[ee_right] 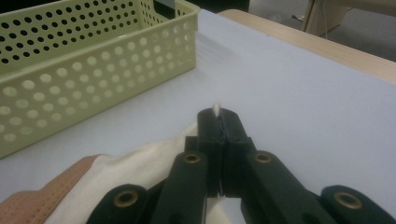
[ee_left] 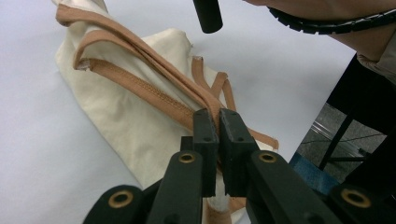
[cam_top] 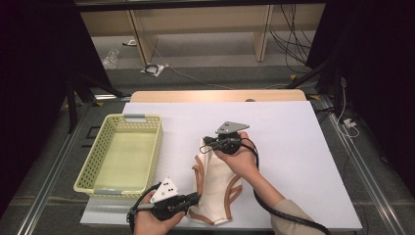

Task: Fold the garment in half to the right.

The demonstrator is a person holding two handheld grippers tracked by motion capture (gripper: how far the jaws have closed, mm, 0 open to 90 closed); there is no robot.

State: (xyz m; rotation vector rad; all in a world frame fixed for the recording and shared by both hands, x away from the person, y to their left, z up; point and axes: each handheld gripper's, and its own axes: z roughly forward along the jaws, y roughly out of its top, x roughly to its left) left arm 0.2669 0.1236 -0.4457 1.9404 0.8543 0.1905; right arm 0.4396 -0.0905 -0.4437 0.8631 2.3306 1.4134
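A cream cloth garment [cam_top: 214,188] with tan-brown trim lies on the white table sheet [cam_top: 293,147] near the front edge. My left gripper [cam_top: 195,199] is at its near left edge, jaws shut on a tan-brown trimmed edge of the garment [ee_left: 187,95]. My right gripper [cam_top: 206,145] is at the garment's far end, shut on the cream cloth; a sliver of cloth [ee_right: 216,110] pokes out past the closed tips. The garment [ee_right: 140,170] hangs under the right jaws. The left gripper [ee_left: 218,122] has the trim pinched between its pads.
A pale yellow perforated basket [cam_top: 122,152] stands to the left of the garment, its wall [ee_right: 93,79] close to my right gripper. The wooden table edge [cam_top: 215,95] runs along the back. The person's right forearm [cam_top: 274,196] crosses the front right.
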